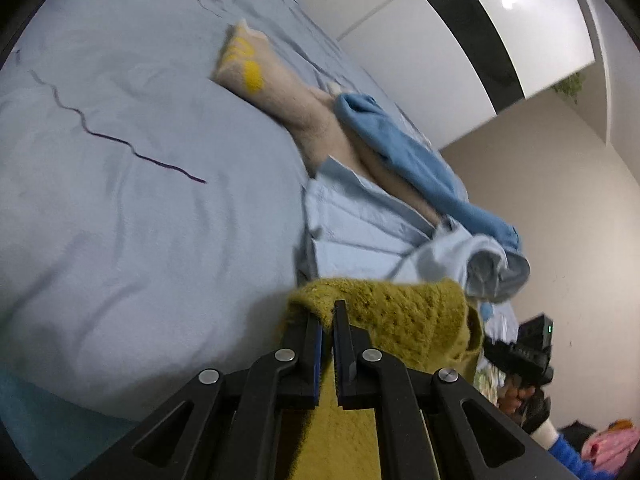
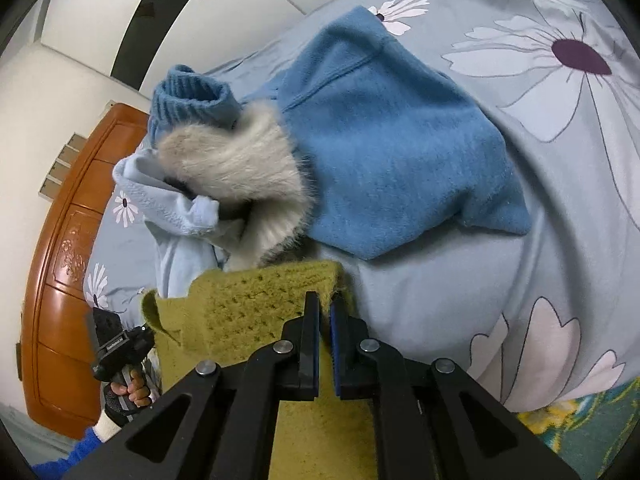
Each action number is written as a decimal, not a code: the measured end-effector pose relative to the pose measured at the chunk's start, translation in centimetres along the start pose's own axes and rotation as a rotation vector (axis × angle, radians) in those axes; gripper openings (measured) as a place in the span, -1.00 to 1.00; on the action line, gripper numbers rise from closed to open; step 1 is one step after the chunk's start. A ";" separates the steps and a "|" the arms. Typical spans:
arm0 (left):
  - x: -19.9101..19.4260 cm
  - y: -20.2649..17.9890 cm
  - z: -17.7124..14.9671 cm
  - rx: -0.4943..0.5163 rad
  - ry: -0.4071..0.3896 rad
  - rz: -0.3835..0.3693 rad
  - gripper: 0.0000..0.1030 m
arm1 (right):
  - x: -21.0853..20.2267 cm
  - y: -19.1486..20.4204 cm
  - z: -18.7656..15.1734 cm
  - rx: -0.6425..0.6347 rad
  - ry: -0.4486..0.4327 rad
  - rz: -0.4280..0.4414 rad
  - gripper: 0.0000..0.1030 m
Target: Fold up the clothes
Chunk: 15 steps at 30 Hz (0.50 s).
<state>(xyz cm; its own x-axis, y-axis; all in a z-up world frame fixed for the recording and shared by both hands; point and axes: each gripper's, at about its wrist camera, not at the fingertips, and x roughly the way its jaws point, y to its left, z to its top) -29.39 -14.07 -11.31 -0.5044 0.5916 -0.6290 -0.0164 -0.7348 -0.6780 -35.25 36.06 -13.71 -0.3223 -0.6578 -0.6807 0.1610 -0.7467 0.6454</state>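
Observation:
An olive-yellow knitted garment (image 1: 400, 312) hangs between both grippers above the bed. My left gripper (image 1: 328, 312) is shut on its top edge near one corner. My right gripper (image 2: 325, 304) is shut on the same garment (image 2: 248, 300) near the other corner. The right gripper's body with the hand on it shows in the left wrist view (image 1: 524, 356); the left gripper's body shows in the right wrist view (image 2: 116, 348). Behind the garment lies a pile: a blue fleece sweater (image 2: 384, 144), a cream furry garment (image 2: 240, 168) and a pale blue garment (image 1: 360, 224).
The bed has a pale blue sheet (image 1: 140, 200) with white flowers (image 2: 560, 52). A wooden headboard (image 2: 60, 264) stands at the left in the right wrist view. A white wardrobe (image 1: 440, 40) stands behind the bed. A pink item (image 1: 608, 444) lies low at the right.

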 end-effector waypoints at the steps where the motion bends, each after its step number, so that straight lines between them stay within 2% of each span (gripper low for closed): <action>1: -0.1 -0.3 -0.1 0.015 0.009 0.016 -0.86 | -0.1 0.2 0.0 -0.007 0.005 -0.005 -0.88; 2: -0.4 -0.4 -0.3 0.018 0.013 0.028 -0.76 | -0.2 0.3 -0.2 -0.010 0.007 -0.011 -0.88; 3: -0.7 -0.5 -0.4 0.015 0.016 0.036 -0.53 | -0.4 0.4 -0.3 -0.010 0.009 -0.018 -0.87; 4: -1.2 -0.7 -0.5 0.024 0.010 0.047 -0.39 | -0.6 0.4 -0.6 -0.011 0.009 -0.029 -0.71; 5: -1.8 -0.9 -0.6 0.036 0.002 0.060 -0.14 | -1.0 0.4 -0.8 -0.013 0.007 -0.048 -0.57; 6: -2.5 -1.2 -0.7 0.048 -0.007 0.072 -0.03 | -1.3 0.7 -1.0 -0.032 0.009 -0.064 -0.54; 9: -3.9 -3.5 -0.4 0.195 -0.028 0.138 0.25 | -2.0 2.3 -1.0 -0.152 0.032 -0.103 -0.46; 11: -3.6 -5.2 0.3 0.297 0.001 0.158 0.32 | -2.1 3.8 -1.0 -0.245 0.062 -0.121 -0.12; 15: -1.3 -8.2 1.4 0.495 0.110 0.191 0.42 | -0.4 7.4 -0.2 -0.466 0.137 -0.182 -0.08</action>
<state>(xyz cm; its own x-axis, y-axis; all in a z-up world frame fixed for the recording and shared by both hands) -29.81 -9.30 -4.39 -0.4449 0.4436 -0.7780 -0.3516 -0.8855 -0.3038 -33.72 30.83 -8.75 -0.2634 -0.4970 -0.8268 0.5225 -0.7940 0.3108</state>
